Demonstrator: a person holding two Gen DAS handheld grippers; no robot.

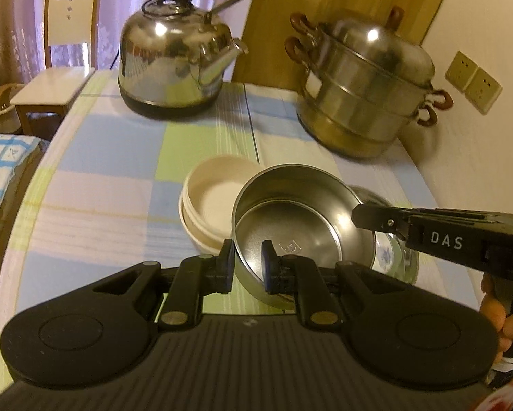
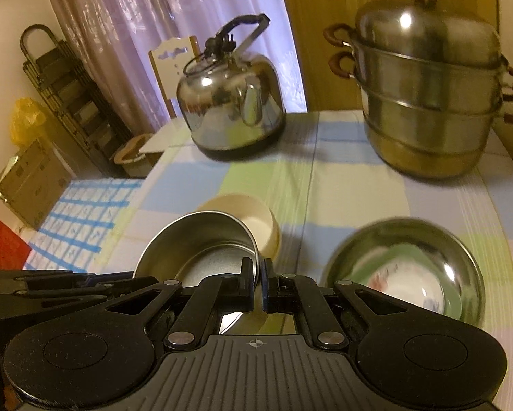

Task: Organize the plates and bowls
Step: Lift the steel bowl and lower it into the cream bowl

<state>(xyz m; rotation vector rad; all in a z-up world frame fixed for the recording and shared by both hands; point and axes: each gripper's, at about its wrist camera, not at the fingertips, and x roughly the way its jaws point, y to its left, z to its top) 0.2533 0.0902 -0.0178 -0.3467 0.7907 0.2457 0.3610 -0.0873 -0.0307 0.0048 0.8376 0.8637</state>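
— Two grippers on one steel bowl (image 1: 301, 226). Left gripper (image 1: 247, 263) clamped on the near rim, one pad outside the wall, one inside. Right gripper (image 2: 258, 286) pinched tight on the opposite rim, jaws nearly touching with only the thin edge between.

— Bowl on the cloth?

— Lifted and tilted, mouth turned toward the left camera. Just behind it, stacked cream bowls (image 1: 210, 202) resting on the checked tablecloth (image 1: 102, 185).

— Anything else close by?

— Wide steel basin (image 2: 407, 267) to the right, holding a green plate (image 2: 393, 257) and a flowered dish (image 2: 420, 291), blurred. Seen from the left wrist, mostly hidden behind the right gripper's finger, marked DAS.

— Farther back?

— Kettle (image 1: 177, 51) with a black handle at the far left of the table, tiered steamer pot (image 1: 366, 85) with brown handles at the far right, well apart from the bowls. White chair (image 1: 64, 51) beyond the table edge, curtain (image 2: 174, 10) behind. Part of a hand (image 1: 499, 311) visible on the right gripper's grip.
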